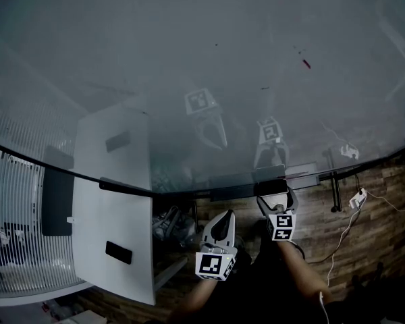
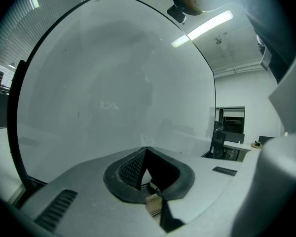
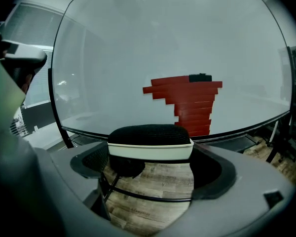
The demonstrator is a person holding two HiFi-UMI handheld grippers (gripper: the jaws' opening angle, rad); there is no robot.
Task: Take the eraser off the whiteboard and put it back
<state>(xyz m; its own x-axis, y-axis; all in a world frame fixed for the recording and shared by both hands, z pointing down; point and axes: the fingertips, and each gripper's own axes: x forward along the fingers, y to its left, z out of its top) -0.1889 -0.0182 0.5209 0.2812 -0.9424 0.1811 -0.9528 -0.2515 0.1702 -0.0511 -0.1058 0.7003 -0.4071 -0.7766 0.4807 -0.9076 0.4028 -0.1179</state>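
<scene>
The eraser (image 3: 150, 142) (black felt on top, white body beneath) sits crosswise between the jaws of the right gripper (image 1: 275, 196), which are clamped on its two ends. It is held near the lower edge of the whiteboard (image 1: 189, 59); whether it touches the board cannot be told. A red stepped patch (image 3: 190, 105) marks the board beyond. To the left, the left gripper (image 1: 223, 216) hangs lower over the wooden floor (image 1: 378, 248), jaws together, empty.
</scene>
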